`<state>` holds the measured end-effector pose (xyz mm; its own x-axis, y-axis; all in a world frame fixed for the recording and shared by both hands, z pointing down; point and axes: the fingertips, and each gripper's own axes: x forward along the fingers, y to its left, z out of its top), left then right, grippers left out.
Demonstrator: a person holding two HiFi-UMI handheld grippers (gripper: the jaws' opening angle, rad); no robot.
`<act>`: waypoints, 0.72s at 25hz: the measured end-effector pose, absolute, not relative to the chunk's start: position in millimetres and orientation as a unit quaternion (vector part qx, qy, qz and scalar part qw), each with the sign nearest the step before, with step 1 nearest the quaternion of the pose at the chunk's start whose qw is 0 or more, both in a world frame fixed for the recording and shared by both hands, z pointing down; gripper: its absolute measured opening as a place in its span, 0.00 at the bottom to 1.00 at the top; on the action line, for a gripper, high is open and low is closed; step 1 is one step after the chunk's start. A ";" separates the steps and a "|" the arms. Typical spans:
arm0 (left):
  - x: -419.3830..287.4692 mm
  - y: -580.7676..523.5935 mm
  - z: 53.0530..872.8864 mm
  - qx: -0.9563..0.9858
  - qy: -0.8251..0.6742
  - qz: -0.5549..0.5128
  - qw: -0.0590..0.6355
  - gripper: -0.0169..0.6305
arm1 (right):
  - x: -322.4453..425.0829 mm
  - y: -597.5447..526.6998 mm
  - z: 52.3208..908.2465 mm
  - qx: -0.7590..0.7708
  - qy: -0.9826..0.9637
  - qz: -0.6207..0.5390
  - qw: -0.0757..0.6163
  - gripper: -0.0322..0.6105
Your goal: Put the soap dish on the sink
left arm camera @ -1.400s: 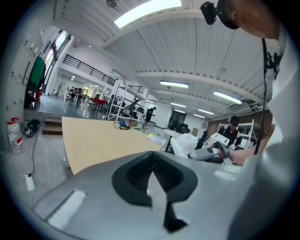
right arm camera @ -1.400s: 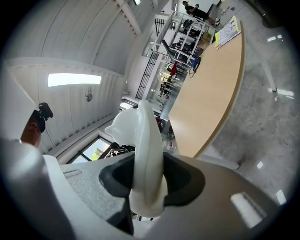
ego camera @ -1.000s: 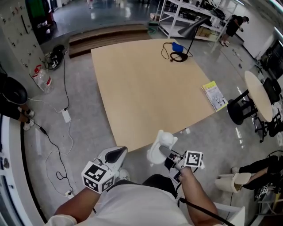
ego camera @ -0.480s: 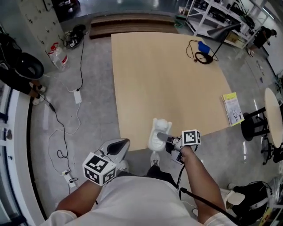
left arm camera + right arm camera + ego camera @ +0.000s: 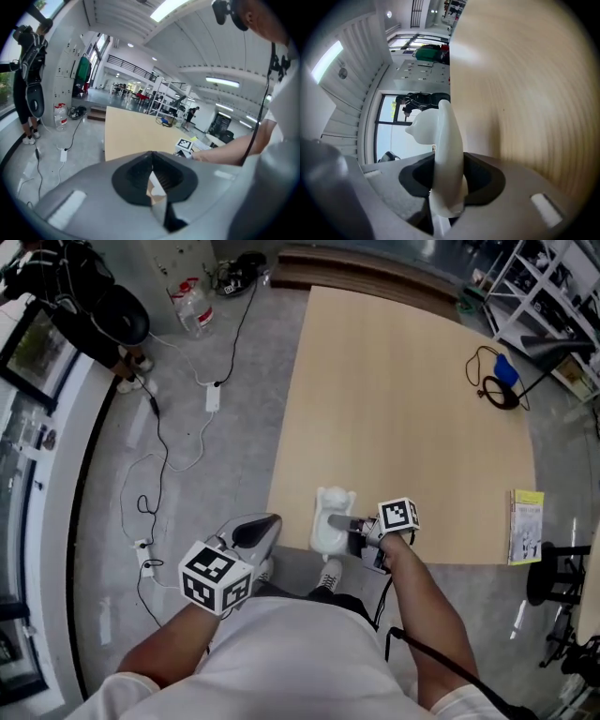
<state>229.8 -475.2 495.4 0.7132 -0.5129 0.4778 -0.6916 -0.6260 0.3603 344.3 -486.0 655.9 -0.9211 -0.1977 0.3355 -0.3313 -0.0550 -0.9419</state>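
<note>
The soap dish (image 5: 330, 521) is white with a lobed top, and my right gripper (image 5: 341, 524) is shut on its edge. It hangs at the near edge of the big light-wood tabletop (image 5: 403, 409). In the right gripper view the soap dish (image 5: 447, 150) stands edge-on between the jaws, with the wood close on the right. My left gripper (image 5: 262, 529) is shut and empty, low at the left above the grey floor. In the left gripper view that left gripper (image 5: 151, 178) has its jaws together with nothing in them. No sink is in view.
A black cable with a blue object (image 5: 502, 381) and a yellow booklet (image 5: 527, 526) lie on the tabletop's far and right parts. Cables and a power strip (image 5: 213, 397) run over the floor at the left, near a water bottle (image 5: 192, 306). A black stool (image 5: 553, 582) stands at the right.
The head view has swung, so the tabletop now sits right of centre. My right gripper has sunk with the soap dish toward the table's near edge. The left gripper has shifted slightly.
</note>
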 end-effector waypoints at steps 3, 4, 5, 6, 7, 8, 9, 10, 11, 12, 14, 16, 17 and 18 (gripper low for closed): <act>228.7 -476.0 494.8 0.874 -0.370 0.158 0.272 0.04 | 339.5 -488.7 661.3 0.164 -0.684 0.707 0.069 0.27; 228.4 -475.7 494.3 0.871 -0.379 0.155 0.273 0.04 | 338.6 -489.6 662.9 0.159 -0.683 0.709 0.075 0.28; 228.0 -475.1 494.1 0.867 -0.388 0.152 0.274 0.04 | 337.8 -490.7 664.3 0.153 -0.681 0.712 0.079 0.28; 227.4 -474.5 494.4 0.863 -0.396 0.150 0.275 0.04 | 337.3 -492.3 665.6 0.149 -0.678 0.715 0.082 0.28; 226.3 -473.9 495.1 0.859 -0.404 0.147 0.278 0.04 | 337.0 -494.5 667.0 0.149 -0.676 0.716 0.085 0.28; 224.9 -473.3 495.9 0.855 -0.411 0.145 0.280 0.04 | 337.2 -496.8 669.0 0.153 -0.676 0.716 0.088 0.29; 223.2 -472.8 496.6 0.851 -0.419 0.141 0.283 0.04 | 337.5 -498.6 671.4 0.159 -0.676 0.713 0.094 0.31; 221.4 -472.5 497.1 0.847 -0.426 0.138 0.286 0.04 | 337.8 -499.6 673.3 0.165 -0.678 0.709 0.101 0.37; 219.7 -472.4 497.5 0.844 -0.432 0.134 0.289 0.04 | 337.4 -500.4 673.7 0.169 -0.680 0.705 0.107 0.37; 218.2 -472.3 497.9 0.841 -0.436 0.131 0.291 0.04 | 336.5 -500.9 672.7 0.172 -0.682 0.702 0.112 0.41; 215.7 -471.9 499.0 0.839 -0.440 0.129 0.295 0.04 | 335.0 -500.1 670.5 0.182 -0.687 0.693 0.125 0.47; 212.7 -472.9 499.3 0.838 -0.440 0.128 0.296 0.04 | 334.9 -497.7 670.1 0.197 -0.686 0.687 0.140 0.48; 211.2 -474.0 499.2 0.839 -0.439 0.129 0.296 0.04 | 334.8 -496.4 669.9 0.204 -0.684 0.686 0.143 0.49; 209.8 -475.5 499.1 0.840 -0.436 0.130 0.295 0.04 | 334.7 -495.1 669.7 0.210 -0.683 0.685 0.145 0.50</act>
